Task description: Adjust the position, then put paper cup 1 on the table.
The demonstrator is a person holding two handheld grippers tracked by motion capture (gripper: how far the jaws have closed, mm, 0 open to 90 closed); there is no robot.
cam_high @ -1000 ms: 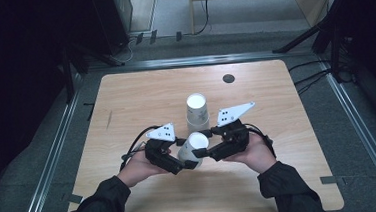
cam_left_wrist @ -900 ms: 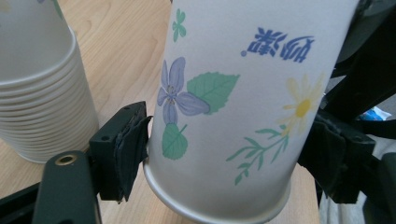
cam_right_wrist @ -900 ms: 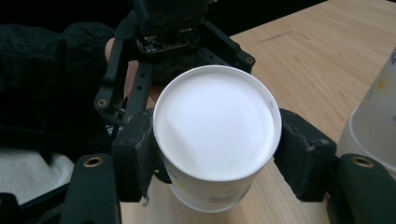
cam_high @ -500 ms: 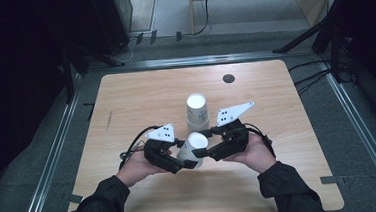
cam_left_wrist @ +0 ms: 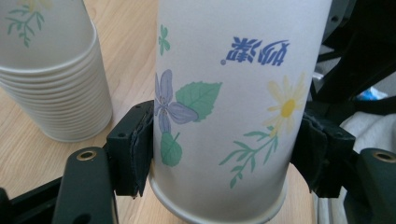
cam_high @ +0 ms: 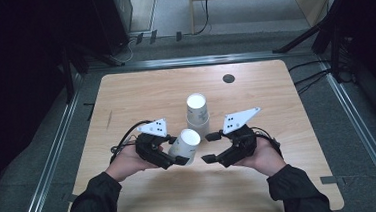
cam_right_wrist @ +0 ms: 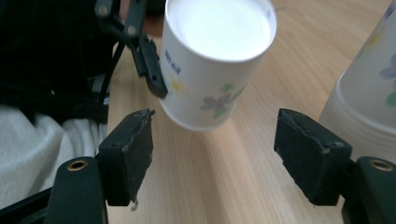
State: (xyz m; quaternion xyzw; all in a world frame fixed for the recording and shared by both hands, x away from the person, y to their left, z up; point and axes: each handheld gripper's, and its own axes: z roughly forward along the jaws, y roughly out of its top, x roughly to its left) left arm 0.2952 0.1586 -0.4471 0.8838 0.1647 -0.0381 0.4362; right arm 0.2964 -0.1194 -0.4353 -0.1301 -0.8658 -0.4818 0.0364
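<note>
a: between the left gripper (cam_high: 179, 154) pads sits the single paper cup (cam_high: 185, 145), clamped near its rim, upside down and tipped toward the stack of cups (cam_high: 197, 114) just beyond.

b: and the right gripper (cam_high: 210, 147)?

a: its jaws have just been opening, nothing between them; the cup lies just to its left.

Light wooden table (cam_high: 140, 94), rounded corners. Stack of upturned paper cups (cam_high: 197, 109) stands mid-table. Small dark round disc (cam_high: 228, 78) near far edge.
</note>
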